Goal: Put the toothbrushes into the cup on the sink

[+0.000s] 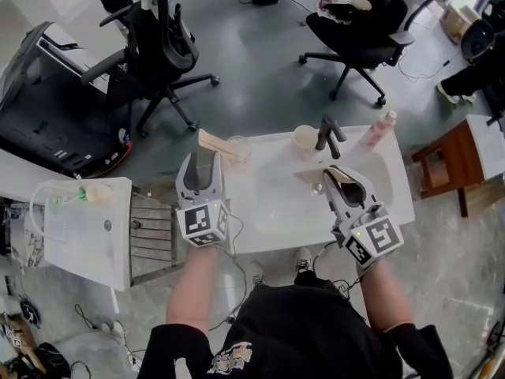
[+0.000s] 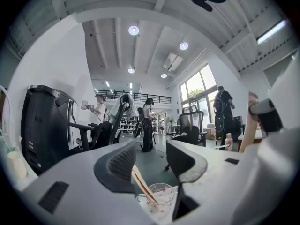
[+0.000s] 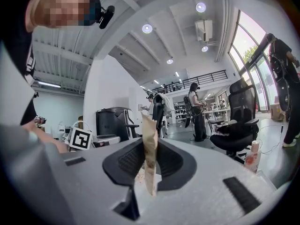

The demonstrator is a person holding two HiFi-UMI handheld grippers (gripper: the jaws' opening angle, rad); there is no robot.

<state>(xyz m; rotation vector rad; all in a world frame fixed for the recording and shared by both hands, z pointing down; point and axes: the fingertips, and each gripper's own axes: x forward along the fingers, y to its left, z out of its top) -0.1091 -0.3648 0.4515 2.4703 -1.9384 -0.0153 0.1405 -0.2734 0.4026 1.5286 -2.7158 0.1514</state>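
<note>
Left gripper (image 2: 150, 159), jaws apart, above cup (image 2: 161, 197) holding a toothbrush (image 2: 142, 185).

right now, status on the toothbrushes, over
left gripper jaws open, empty. right gripper shut on a toothbrush. other toothbrush in the cup. nothing in the way.

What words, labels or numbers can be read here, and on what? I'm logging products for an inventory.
No text here can be read clearly.
Print on the person's black shirt: too blurred to read.
Label on the pink bottle on the sink: too small to read.
Marker cubes: square code patterns only, no letters or numbers.
</note>
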